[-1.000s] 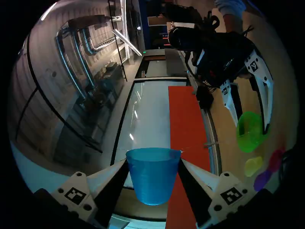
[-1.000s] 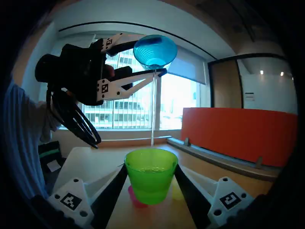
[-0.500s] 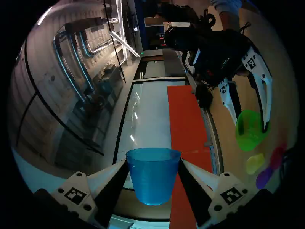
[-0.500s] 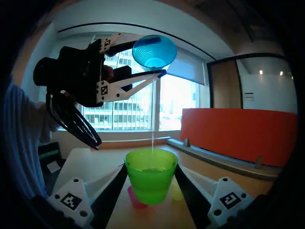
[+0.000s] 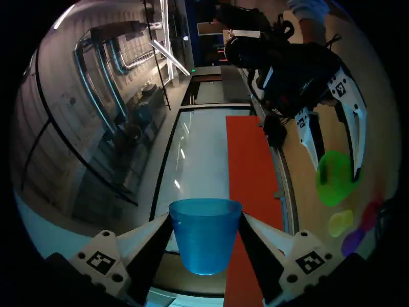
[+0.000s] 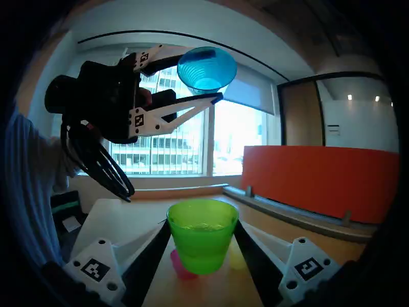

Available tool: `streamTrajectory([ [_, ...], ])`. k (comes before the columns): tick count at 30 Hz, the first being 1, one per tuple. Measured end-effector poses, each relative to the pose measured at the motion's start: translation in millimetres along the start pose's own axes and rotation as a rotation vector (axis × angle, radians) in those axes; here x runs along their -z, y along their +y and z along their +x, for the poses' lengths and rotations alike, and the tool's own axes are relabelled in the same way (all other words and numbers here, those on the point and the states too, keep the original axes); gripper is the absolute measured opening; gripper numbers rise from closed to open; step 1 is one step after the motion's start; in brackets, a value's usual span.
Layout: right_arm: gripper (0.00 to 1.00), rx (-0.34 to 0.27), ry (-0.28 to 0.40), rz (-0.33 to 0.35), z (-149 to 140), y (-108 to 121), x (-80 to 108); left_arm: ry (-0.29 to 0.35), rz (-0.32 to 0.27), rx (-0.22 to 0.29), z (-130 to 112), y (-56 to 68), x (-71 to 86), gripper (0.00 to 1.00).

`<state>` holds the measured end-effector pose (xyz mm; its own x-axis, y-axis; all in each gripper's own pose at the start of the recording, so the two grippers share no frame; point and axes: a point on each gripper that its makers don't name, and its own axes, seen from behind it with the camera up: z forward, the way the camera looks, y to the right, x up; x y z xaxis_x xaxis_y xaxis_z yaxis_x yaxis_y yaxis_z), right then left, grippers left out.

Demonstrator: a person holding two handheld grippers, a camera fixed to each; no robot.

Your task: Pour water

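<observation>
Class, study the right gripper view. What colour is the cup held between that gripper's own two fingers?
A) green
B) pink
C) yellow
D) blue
A: the green cup sits clamped between the fingers of the right gripper, while the blue cup is held higher up, tipped on its side, by the left gripper.

Window (image 6: 168,148): daylight is pouring in ahead of me, office blocks showing outside. Roller blind (image 6: 250,94): hanging partly lowered at its right. Orange partition (image 6: 322,176): running along the far edge of the pale bench (image 6: 122,220). Ceiling lights (image 6: 350,97): glowing beyond, to my right.
</observation>
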<state>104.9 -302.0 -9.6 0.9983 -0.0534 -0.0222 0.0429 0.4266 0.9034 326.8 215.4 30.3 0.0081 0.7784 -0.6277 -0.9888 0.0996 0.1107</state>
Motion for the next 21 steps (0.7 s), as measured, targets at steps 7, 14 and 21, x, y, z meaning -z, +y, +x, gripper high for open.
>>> streamTrajectory([
  [7, 0.89, -0.001, 0.004, -0.006, 2, 1, 0.8, -0.007, -0.005, 0.188, -5, 2.1, 0.3, 0.86],
  [14, 0.89, 0.001, 0.020, -0.014, 8, 4, 2.7, -0.017, -0.007, 0.431, -12, 3.2, 4.1, 0.86],
  [21, 0.89, 0.007, 0.028, -0.018, 12, 3, 5.1, -0.034, -0.003, 0.681, -23, 7.2, 6.9, 0.86],
])
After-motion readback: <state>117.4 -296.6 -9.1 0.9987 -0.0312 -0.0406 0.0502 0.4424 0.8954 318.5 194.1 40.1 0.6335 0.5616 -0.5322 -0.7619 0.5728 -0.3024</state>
